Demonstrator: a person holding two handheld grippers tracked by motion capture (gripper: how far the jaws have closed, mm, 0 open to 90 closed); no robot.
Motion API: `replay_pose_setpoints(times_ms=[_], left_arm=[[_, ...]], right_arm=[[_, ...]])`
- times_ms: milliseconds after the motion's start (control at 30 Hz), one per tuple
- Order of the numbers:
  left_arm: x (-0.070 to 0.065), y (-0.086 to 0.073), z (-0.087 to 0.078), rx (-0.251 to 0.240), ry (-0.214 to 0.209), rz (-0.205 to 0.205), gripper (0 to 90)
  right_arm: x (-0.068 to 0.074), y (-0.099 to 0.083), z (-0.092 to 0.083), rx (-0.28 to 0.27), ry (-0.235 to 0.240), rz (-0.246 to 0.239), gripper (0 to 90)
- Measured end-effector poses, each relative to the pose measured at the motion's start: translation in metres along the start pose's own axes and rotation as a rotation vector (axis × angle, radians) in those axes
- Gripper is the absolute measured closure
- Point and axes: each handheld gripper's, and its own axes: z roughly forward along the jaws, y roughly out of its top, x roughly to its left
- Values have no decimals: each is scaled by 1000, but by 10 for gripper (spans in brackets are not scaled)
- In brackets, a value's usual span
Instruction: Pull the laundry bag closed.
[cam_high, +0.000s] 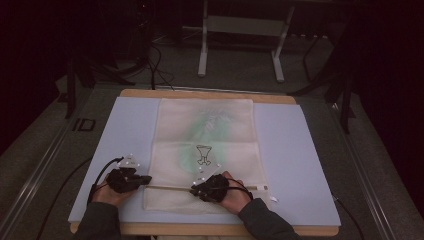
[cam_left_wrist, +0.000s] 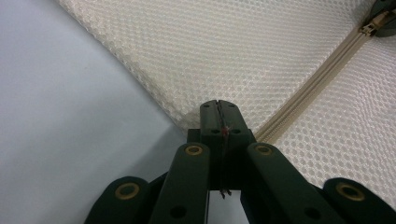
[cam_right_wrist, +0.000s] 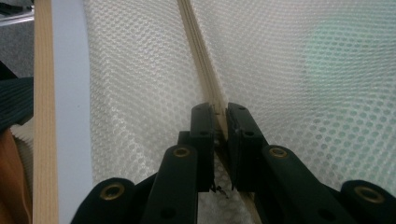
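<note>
1. Your left claw (cam_left_wrist: 218, 108) is clamped on the mesh bag's (cam_high: 205, 150) corner, seen up close.
2. Your right claw (cam_right_wrist: 220, 122) pinches its zipper (cam_right_wrist: 205, 70).
3. From above, the bag lies flat on the bench (cam_high: 300, 150).

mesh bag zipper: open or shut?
Shut where visible: the zipper tape on the mesh bag runs closed between both hand-held grippers; right of the right one, cannot tell.

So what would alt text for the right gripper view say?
Two black fingers pinch the beige zipper of a white mesh bag, which lies on a pale blue mat. A green shape shows faintly through the mesh.
</note>
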Motion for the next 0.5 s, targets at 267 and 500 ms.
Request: replay_pose_setpoints(times_ms=[267,500], left_arm=[[0,0,0,0,0,0,897],[0,0,0,0,0,-1,897]], right_arm=[[0,-5,-4,-4,-5,6,822],[-2,-14,-8,3,-8,21,822]])
